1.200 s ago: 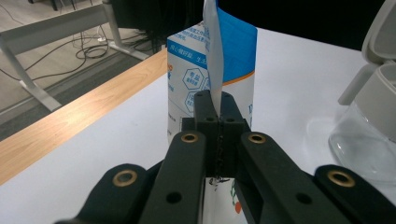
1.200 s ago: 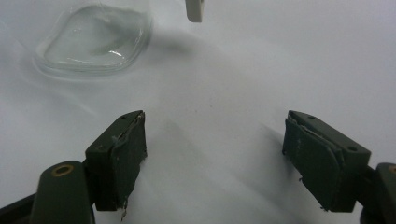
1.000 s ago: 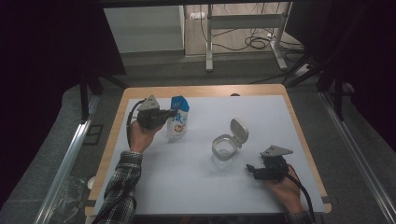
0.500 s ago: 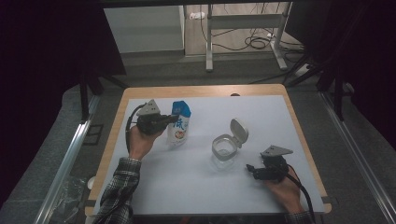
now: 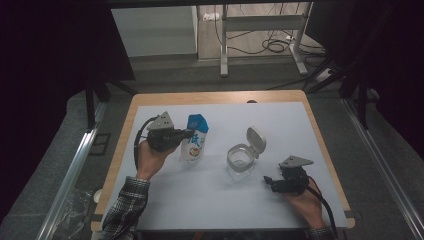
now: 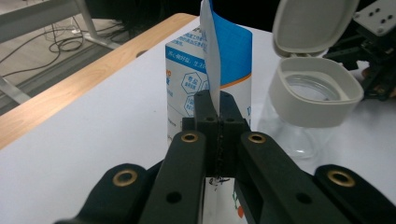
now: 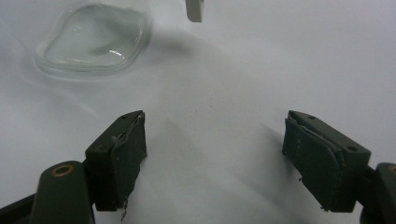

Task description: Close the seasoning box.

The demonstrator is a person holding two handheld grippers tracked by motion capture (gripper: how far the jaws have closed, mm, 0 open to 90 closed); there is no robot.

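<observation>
The left tongs (image 6: 218,122) are pinched shut on the side seam of a blue-and-white pouch (image 5: 196,138), which stands upright on the left part of the white table (image 5: 210,200). Right of it stands a clear jar (image 5: 240,161) with its flip lid (image 5: 255,140) raised. The right tongs (image 7: 215,154) gape wide and empty, low over the table near the jar.

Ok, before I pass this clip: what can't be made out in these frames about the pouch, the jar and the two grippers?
- Pouch: its bottom is hidden behind the left gripper in the left gripper view; print too small in the high view.
- Jar: whether anything is inside is too small to tell from above; in the right gripper view the top edge cuts off its lid.
- Right gripper: dark and small from above; its own view shows the jaws apart with nothing between them.
</observation>
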